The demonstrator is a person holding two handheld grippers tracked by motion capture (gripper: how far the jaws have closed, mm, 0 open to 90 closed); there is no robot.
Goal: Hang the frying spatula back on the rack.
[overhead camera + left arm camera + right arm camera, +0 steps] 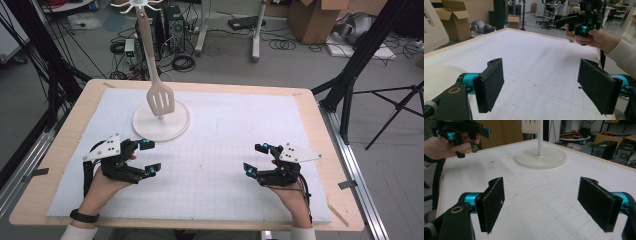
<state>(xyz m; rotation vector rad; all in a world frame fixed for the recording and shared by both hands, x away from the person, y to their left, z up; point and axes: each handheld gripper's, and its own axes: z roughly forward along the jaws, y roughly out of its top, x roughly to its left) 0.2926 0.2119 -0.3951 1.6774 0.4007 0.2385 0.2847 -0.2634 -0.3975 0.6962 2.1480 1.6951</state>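
Each hand-held gripper, left (148, 157) and right (255, 159), is black with turquoise collars behind flat, felt-faced jaws and a grey three-cornered plate dotted with screws on top. The person wears white sleeves and a black wristband (83, 216); a black cable (306, 197) trails back.

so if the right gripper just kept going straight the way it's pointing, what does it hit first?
Probably the rack's round white base: it lies ahead of the open right gripper, with bare white mat between. The slotted spatula hangs above it. Depth is unclear, so the jaws might meet the mat first.
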